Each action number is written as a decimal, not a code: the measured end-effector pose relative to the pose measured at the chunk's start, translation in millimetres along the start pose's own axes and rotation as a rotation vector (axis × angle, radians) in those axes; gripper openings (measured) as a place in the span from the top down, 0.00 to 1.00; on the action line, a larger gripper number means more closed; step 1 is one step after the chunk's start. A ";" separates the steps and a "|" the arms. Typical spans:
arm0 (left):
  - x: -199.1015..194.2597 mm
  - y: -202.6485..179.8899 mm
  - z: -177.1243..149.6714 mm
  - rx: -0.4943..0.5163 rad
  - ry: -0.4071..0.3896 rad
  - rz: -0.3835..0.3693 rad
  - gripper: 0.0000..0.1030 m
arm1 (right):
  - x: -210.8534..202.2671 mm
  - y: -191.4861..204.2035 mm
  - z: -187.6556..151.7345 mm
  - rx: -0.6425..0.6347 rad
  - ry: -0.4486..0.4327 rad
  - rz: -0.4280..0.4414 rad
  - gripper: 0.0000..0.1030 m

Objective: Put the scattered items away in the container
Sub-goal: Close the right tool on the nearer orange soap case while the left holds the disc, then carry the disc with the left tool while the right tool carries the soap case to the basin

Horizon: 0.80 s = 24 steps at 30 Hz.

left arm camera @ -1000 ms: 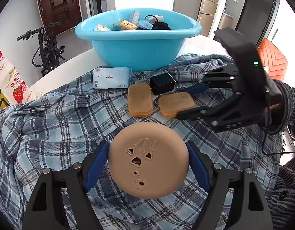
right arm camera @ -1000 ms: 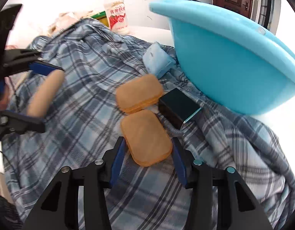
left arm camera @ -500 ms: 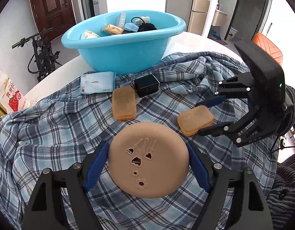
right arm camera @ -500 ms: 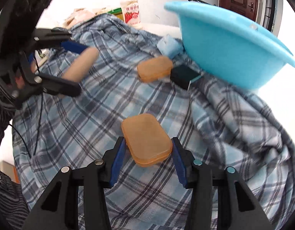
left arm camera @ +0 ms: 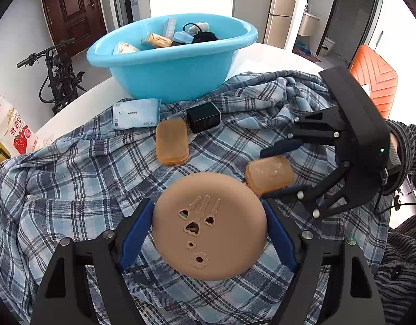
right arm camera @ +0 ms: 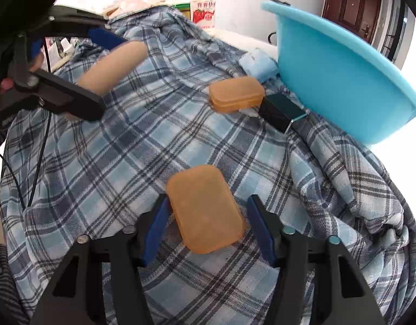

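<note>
My left gripper [left arm camera: 209, 233] is shut on a round tan disc [left arm camera: 210, 226] with small cut-out shapes, held above the plaid cloth. My right gripper [right arm camera: 208, 224] stands open around an orange rectangular case [right arm camera: 205, 207], with a gap at the right finger; the case tilts loose between the jaws. It also shows in the left wrist view [left arm camera: 268, 173]. A second orange case [left arm camera: 172, 142], a black box [left arm camera: 203, 117] and a light-blue packet [left arm camera: 134, 113] lie on the cloth before the blue basin [left arm camera: 167, 65], which holds several items.
A blue plaid shirt [left arm camera: 72, 168] covers the white table. A strawberry milk bottle [right arm camera: 202, 2] stands at the table's far side. An orange chair [left arm camera: 375, 78] is at the right, a bicycle [left arm camera: 56, 78] at the left on the floor.
My right gripper carried the orange case back from beside the black box toward me, and its jaws have widened around the case. The left gripper has drawn back, still holding the disc.
</note>
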<state>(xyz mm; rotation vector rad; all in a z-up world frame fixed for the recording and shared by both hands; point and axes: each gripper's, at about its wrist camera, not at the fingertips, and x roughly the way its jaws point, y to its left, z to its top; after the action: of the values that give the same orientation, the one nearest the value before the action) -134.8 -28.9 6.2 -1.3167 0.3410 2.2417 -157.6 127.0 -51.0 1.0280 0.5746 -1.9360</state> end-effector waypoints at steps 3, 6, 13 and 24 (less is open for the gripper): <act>2.7 2.7 0.1 -0.014 0.007 0.008 0.20 | -5.4 -0.4 0.4 0.006 -0.012 -0.009 0.59; 2.5 4.2 2.6 -0.023 0.005 0.008 0.20 | -17.3 -3.8 1.3 0.032 -0.032 -0.004 0.59; -1.4 -6.3 12.1 -0.003 -0.015 0.015 0.20 | -52.9 -13.3 5.2 0.086 -0.102 -0.039 0.59; -10.7 -33.7 25.1 0.053 -0.026 0.025 0.20 | -94.9 -19.8 3.5 0.120 -0.194 -0.058 0.58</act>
<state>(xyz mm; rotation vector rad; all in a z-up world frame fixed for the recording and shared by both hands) -130.6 7.6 29.3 -1.2621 0.4065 2.2523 -147.2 179.5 29.9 0.8911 0.3868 -2.1138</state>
